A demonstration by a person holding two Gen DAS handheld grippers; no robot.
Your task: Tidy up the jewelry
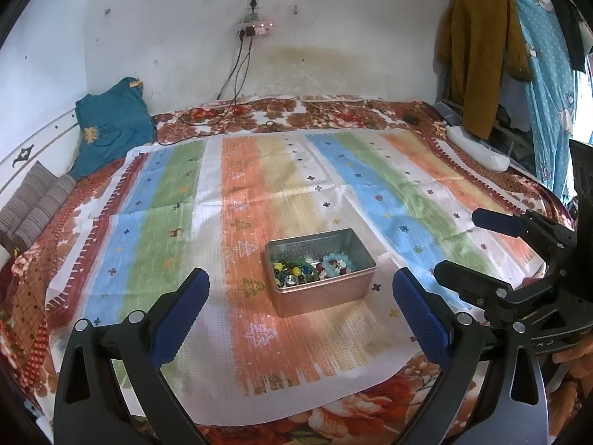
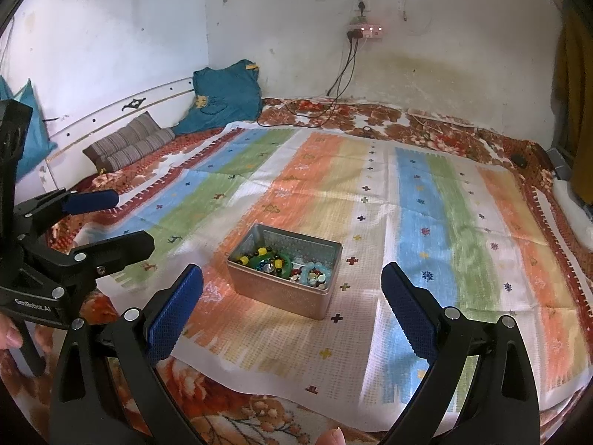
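We held both grippers, left point(image 1: 300, 311) and right point(image 2: 292, 304), spread wide, empty, just short of the tin point(image 1: 320, 272). Jewelry point(image 1: 307, 270) lay inside the tin, on the striped cloth point(image 1: 237, 193).

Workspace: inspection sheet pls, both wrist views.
Surface: striped cloth spread over a floral blanket on a bed.
Job's things: open metal tin on the cloth, holding beaded jewelry.
Clutter: teal garment, striped cushions, white object.
Grippers: left gripper and right gripper open, empty, short of the tin.
Cables: black cables drop from wall socket onto the blanket.
Surroundings: stained wall, hanging clothes.
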